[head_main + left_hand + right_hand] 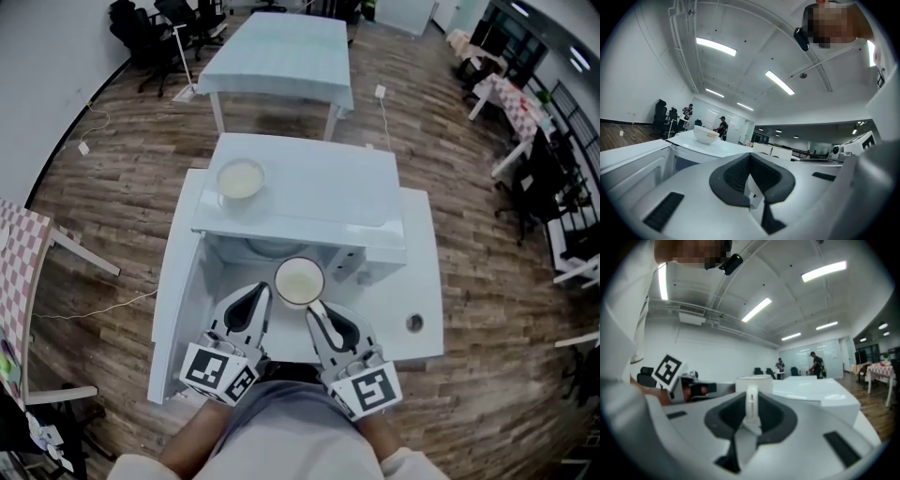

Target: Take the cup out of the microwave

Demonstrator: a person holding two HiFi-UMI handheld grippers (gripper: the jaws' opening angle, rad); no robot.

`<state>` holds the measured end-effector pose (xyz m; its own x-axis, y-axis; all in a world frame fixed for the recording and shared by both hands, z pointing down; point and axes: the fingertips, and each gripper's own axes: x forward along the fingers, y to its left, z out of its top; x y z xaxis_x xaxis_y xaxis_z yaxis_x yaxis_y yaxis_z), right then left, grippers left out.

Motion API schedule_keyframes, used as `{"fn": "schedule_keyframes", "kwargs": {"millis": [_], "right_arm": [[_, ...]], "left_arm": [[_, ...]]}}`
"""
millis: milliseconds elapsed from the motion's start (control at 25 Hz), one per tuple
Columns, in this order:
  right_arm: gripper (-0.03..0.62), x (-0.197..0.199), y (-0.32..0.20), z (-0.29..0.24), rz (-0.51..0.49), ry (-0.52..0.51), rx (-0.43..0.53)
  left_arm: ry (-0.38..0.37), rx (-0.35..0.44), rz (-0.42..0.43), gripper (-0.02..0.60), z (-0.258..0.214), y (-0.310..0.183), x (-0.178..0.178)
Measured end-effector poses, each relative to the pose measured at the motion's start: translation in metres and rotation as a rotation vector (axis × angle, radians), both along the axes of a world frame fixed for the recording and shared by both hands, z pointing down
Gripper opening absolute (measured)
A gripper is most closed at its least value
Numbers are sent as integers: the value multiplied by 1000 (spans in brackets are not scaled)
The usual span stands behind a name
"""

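Observation:
The white cup (299,281) hangs in front of the open white microwave (309,202), level with its top front edge. My right gripper (314,307) is shut on the cup's handle (751,405), and the cup body (754,380) shows just beyond the pads. To the cup's left, my left gripper (260,292) has its jaws together with nothing between them; in the left gripper view its dark pads (740,178) meet in a narrow V. The microwave door (178,281) stands swung out to the left.
A white bowl (240,178) sits on top of the microwave at its left. The microwave stands on a white table (422,281) with a round hole (414,322) at the right. Behind it is another white table (281,52); a checkered table (19,272) is at the far left.

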<state>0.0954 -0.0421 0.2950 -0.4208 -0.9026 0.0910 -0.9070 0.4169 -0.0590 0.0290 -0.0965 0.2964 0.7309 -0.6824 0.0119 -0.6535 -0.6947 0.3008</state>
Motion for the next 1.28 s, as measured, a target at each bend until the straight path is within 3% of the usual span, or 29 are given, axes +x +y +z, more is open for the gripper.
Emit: {"fn": "schedule_keyframes", "kwargs": {"millis": [400, 640, 880, 1280], "right_arm": [[75, 16, 10, -28, -18, -13, -12], [75, 11, -9, -49, -75, -28, -2], [75, 9, -8, -53, -81, -76, -17], [75, 5, -10, -55, -81, -57, -10]], "left_arm": [[9, 17, 37, 14, -30, 9, 8], [4, 61, 27, 15, -50, -7, 4], [2, 34, 31, 14, -46, -1, 0], [3, 15, 48, 14, -44, -2, 0]]}}
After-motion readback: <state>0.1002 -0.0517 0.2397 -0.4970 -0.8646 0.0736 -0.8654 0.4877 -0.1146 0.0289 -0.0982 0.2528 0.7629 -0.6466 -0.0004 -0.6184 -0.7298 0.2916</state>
